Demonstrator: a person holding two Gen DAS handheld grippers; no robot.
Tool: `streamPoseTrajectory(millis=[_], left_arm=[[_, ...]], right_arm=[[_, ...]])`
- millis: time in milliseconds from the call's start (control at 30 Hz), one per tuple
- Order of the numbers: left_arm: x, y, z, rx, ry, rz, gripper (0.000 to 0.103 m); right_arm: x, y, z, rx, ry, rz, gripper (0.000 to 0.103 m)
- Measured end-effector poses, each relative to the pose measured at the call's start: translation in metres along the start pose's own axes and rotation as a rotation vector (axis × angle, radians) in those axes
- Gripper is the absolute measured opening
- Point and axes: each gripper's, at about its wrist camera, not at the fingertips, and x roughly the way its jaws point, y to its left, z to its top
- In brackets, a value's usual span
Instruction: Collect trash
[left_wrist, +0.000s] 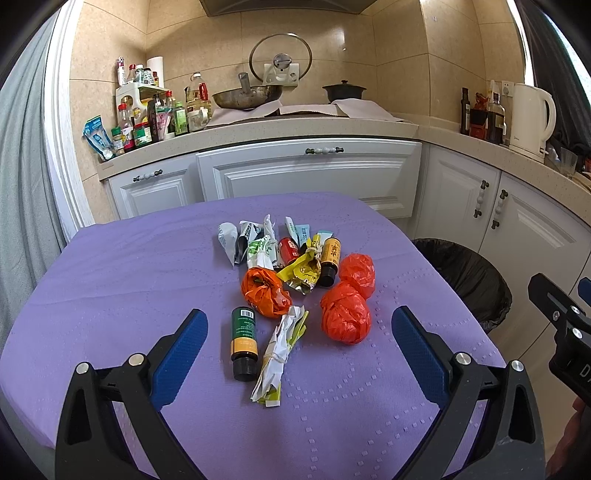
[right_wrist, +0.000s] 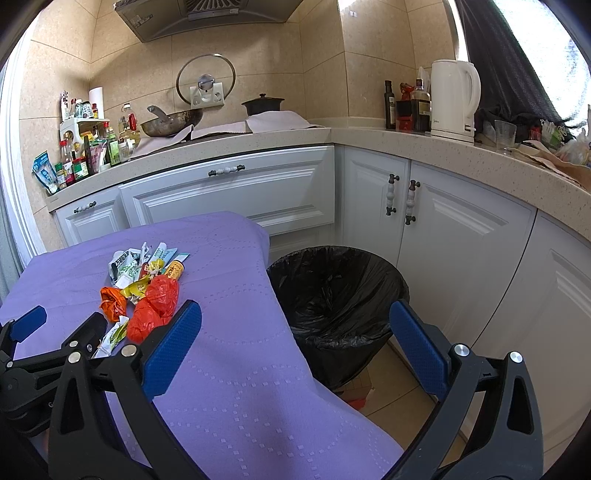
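Black-lined bin (right_wrist: 336, 295) fills only the right view; left gripper (left_wrist: 299, 332) and right gripper (right_wrist: 295, 332) gape empty.

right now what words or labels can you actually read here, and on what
"D": on the black body of the right tongs, left wrist view; rest cut off.
Green bottle: barcode, print too small.
Amber bottle: characters blurred.
Kettle: logo too small.
Wrappers: unreadable.

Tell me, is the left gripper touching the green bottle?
Apart. In the left wrist view, purple cloth shows between the open left gripper and the green bottle.
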Motion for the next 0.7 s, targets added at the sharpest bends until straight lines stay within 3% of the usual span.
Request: streamPoseTrajectory(millis=[700], left_arm=[[0.0031, 0.0004, -0.004, 0.007, 0.014, 0.002, 0.097]], right_arm=[[0.0014, 0.0011, -0.0039, 0.003, 0.009, 0.001, 0.1]])
